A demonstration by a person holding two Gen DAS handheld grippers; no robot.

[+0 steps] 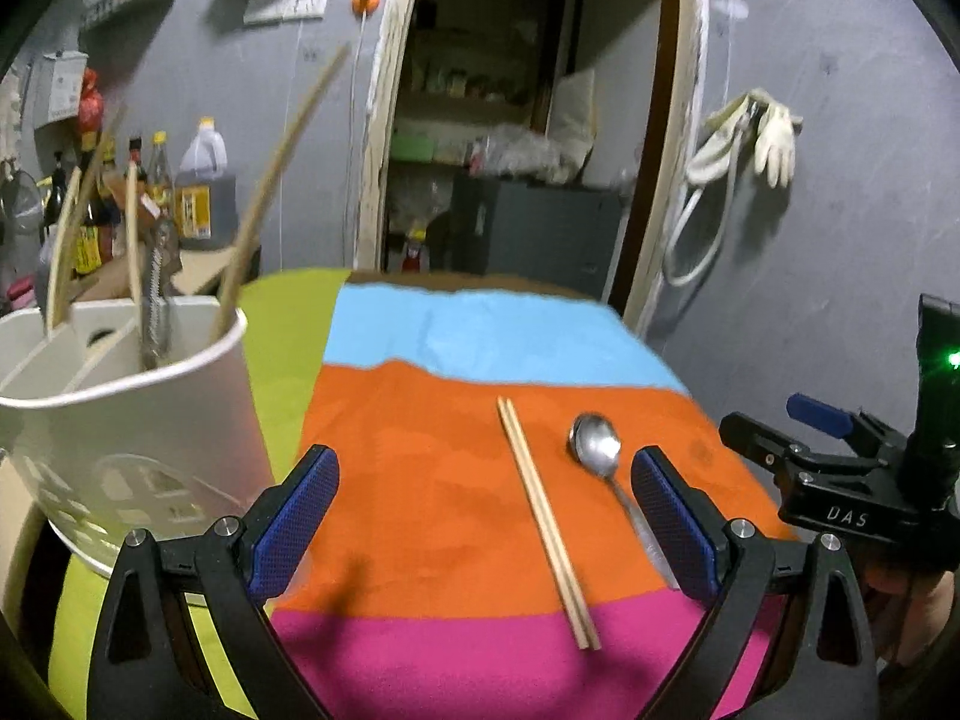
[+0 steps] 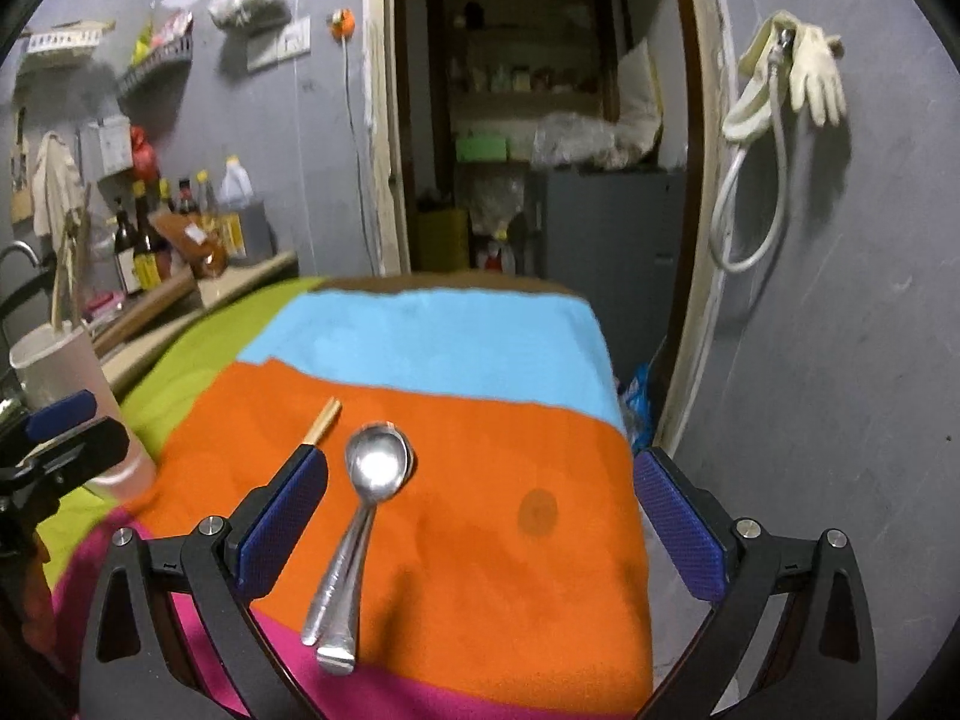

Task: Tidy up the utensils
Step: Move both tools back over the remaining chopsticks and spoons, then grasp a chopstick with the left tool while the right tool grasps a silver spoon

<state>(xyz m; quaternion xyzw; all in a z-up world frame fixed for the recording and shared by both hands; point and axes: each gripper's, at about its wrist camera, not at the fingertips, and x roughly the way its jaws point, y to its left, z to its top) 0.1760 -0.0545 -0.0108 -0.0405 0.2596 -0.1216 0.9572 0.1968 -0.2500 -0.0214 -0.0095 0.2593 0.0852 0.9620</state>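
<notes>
Right tongs (image 2: 480, 516) released, nearer; spoons (image 2: 360, 516) at 10 o'clock, handles toward 6. Left tongs (image 1: 480, 516) released; chopsticks (image 1: 546, 516) between pads.

Left gripper (image 1: 483, 516): black plastic frame w/ triangular cut-outs, silver screws at the finger joints, two blue textured pads (image 1: 297, 519). Right gripper (image 2: 477, 525): same build, black arms, silver screws, blue textured pads (image 2: 282, 525). Seen from left cam, right unit's body reads "DAS" in white, green LED above it.
</notes>
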